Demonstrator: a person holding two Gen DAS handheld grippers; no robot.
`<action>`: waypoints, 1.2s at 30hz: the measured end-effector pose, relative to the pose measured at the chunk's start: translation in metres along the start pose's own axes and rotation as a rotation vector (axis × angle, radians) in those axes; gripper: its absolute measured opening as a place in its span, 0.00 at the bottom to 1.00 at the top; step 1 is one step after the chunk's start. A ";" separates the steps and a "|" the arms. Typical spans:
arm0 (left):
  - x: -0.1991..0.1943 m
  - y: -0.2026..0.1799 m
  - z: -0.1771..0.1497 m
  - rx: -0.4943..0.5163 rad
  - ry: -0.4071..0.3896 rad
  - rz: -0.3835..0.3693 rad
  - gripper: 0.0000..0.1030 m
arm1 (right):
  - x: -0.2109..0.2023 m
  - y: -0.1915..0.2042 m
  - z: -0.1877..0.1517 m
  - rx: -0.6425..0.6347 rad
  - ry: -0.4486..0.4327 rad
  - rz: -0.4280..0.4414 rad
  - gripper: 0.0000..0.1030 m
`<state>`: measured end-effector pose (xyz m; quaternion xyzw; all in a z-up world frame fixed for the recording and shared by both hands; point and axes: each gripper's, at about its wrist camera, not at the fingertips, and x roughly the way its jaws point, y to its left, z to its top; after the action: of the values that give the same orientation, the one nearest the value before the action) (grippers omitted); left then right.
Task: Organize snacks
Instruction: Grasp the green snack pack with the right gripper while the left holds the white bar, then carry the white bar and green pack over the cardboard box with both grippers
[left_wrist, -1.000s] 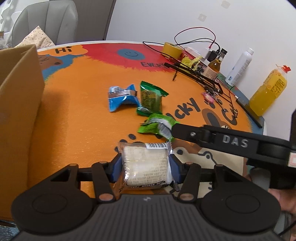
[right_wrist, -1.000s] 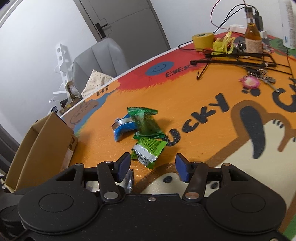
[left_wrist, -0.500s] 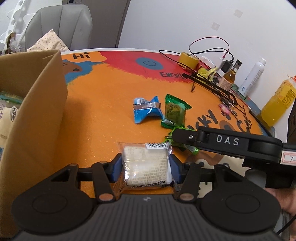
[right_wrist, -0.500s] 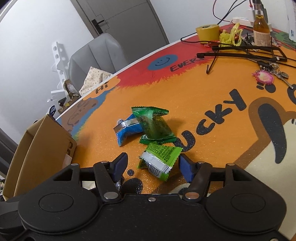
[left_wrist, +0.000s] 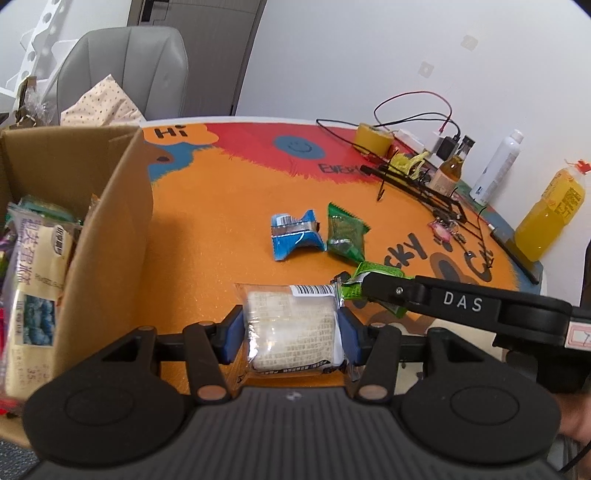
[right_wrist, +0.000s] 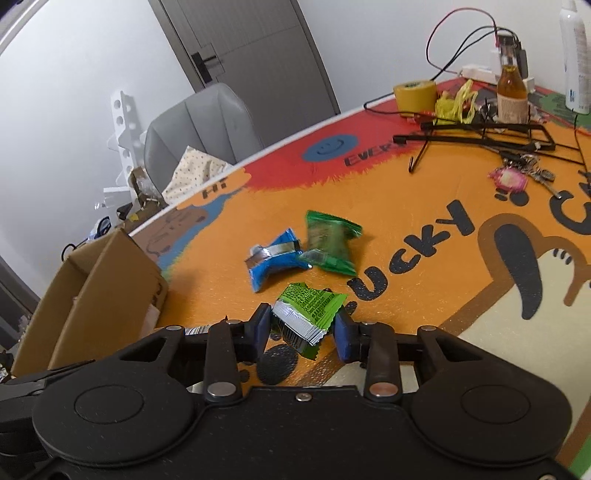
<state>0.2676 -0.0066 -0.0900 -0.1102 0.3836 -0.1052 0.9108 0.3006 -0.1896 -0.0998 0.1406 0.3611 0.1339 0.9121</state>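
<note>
A clear-wrapped white cracker pack (left_wrist: 291, 328) is pinched between the blue pads of my left gripper (left_wrist: 291, 334), just right of the open cardboard box (left_wrist: 110, 206), which holds several snack packs. The jaws of my right gripper (right_wrist: 303, 328) are closing on a bright green packet (right_wrist: 308, 310), and both pads touch its sides. In the left wrist view that gripper (left_wrist: 356, 288) reaches in from the right, with the bright green packet (left_wrist: 373, 269) at its tip. A blue packet (right_wrist: 273, 258) and a dark green packet (right_wrist: 328, 240) lie together on the orange table mat (right_wrist: 388, 206).
Along the far right of the table lie a yellow tape roll (left_wrist: 373, 138), a black wire rack (right_wrist: 480, 134), keys (right_wrist: 517, 177), a small brown bottle (right_wrist: 511, 92), a white bottle (left_wrist: 496, 168) and an orange juice bottle (left_wrist: 550, 218). A grey chair (left_wrist: 122, 70) stands behind the table.
My right gripper moved forward over the bright green packet and its jaws closed in on it. My left gripper carried the cracker pack left, bringing the inside of the box into view.
</note>
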 end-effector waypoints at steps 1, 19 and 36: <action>-0.004 0.000 0.000 0.001 -0.005 -0.003 0.51 | -0.004 0.002 -0.001 -0.004 -0.009 0.001 0.33; -0.089 0.014 0.004 0.017 -0.148 0.008 0.51 | -0.052 0.066 -0.002 -0.088 -0.132 0.095 0.33; -0.139 0.077 0.014 -0.039 -0.223 0.106 0.51 | -0.047 0.133 -0.005 -0.173 -0.138 0.192 0.33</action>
<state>0.1909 0.1066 -0.0080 -0.1187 0.2870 -0.0363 0.9499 0.2454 -0.0822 -0.0274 0.1041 0.2696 0.2414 0.9264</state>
